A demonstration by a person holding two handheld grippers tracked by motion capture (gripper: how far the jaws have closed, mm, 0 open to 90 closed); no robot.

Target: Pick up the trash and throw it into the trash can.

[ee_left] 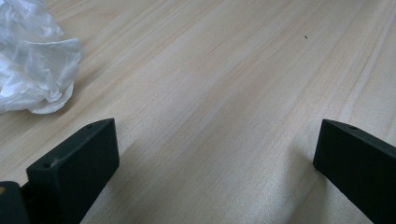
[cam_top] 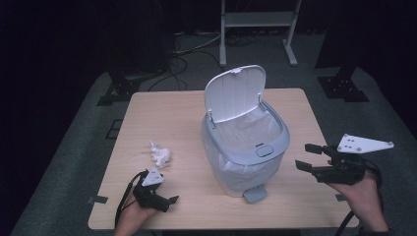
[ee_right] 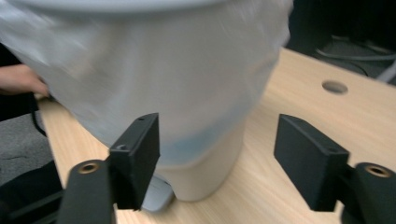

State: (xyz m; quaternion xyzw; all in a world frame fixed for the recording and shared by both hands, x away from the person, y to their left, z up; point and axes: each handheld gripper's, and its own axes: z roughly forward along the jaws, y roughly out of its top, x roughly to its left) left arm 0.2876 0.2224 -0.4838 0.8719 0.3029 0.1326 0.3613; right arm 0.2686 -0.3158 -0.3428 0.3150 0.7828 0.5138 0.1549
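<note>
A white pedal bin (cam_top: 243,147) stands in the middle of the wooden table (cam_top: 162,113); its lid (cam_top: 235,93) is up and a white plastic bag lines it. A crumpled white wad of paper (cam_top: 160,154) lies to the bin's left. My left gripper (cam_top: 164,191) rests low at the table's front left, open and empty; the left gripper view has the wad (ee_left: 32,70) ahead at the left of its jaws (ee_left: 215,140). My right gripper (cam_top: 302,156) hovers to the right of the bin, open and aimed at it. The bin's wall (ee_right: 177,84) looms blurred just beyond its empty jaws (ee_right: 217,135).
The bin's grey pedal (cam_top: 254,194) sticks out toward the table's front edge. A round cable hole (ee_right: 335,87) is in the tabletop beyond the bin. A white metal stand (cam_top: 258,19) and cables sit on the dark floor behind the table.
</note>
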